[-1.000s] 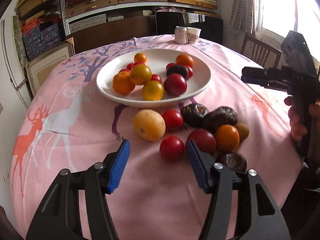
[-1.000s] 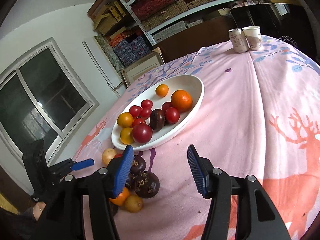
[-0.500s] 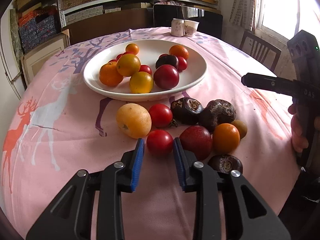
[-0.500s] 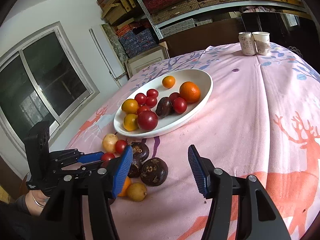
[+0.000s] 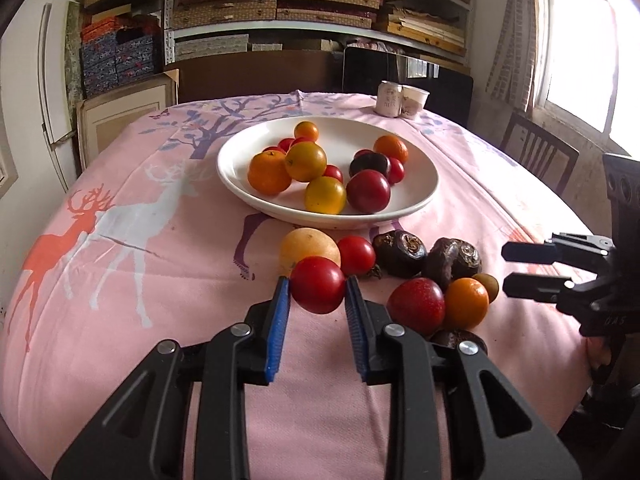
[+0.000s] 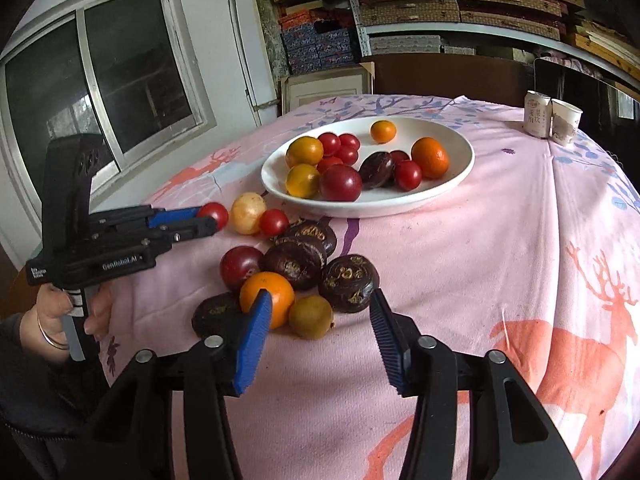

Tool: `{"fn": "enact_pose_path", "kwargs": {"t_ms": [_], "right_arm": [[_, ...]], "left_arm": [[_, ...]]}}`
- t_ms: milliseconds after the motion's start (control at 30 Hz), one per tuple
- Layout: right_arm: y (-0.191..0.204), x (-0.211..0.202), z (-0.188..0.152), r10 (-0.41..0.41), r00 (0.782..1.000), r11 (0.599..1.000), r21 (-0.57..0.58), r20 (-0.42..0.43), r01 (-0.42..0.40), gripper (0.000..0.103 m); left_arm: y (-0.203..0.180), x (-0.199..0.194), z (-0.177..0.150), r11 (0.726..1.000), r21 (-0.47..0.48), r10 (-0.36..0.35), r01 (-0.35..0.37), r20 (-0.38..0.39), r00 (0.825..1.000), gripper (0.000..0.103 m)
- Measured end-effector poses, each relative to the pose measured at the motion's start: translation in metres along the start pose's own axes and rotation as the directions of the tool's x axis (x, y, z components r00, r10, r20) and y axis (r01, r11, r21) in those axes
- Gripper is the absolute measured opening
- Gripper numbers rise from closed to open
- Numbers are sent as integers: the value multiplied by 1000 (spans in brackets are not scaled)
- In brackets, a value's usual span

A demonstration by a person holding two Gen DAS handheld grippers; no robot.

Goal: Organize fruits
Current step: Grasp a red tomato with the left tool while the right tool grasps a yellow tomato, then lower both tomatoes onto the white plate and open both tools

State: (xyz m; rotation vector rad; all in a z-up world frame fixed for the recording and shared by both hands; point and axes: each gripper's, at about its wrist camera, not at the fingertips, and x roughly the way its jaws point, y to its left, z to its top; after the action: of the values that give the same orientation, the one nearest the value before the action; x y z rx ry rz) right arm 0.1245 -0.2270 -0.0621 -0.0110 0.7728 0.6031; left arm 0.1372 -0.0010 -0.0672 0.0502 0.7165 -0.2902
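Red tomato [image 5: 318,284] clamped between left tongs [image 5: 316,300] pads

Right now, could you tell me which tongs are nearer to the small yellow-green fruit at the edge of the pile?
Right. The right tongs are closing around the small yellow-green fruit, pads not yet on it. The left tongs sit across the pile, shut on a red tomato.

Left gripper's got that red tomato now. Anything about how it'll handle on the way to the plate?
The red tomato looks smooth and glossy, so it may slip between the left gripper's flat pads. Only its sides are pinched, so a tilt could let it roll out. It probably bruises under a hard squeeze. Once on the white plate it will likely roll against the other fruit.
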Motion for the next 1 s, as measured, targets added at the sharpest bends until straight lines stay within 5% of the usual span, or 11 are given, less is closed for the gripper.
{"fn": "enact_pose_path", "kwargs": {"t_ms": [167,467,1000], "right_arm": [[12,14,-2,-52,996,997,-58,-69,48,34],[8,22,3,15,993,1000,-4,-116,-15,33],[-7,11,2,73,996,995,74,-53,-69,28]], "left_arm": [[-4,3,-1,1000,19,10,-10,-19,1000,27],[-1,5,-1,1000,4,18,-18,-35,999,27],[1,6,-1,1000,-2,15,-16,-36,999,27]]}}
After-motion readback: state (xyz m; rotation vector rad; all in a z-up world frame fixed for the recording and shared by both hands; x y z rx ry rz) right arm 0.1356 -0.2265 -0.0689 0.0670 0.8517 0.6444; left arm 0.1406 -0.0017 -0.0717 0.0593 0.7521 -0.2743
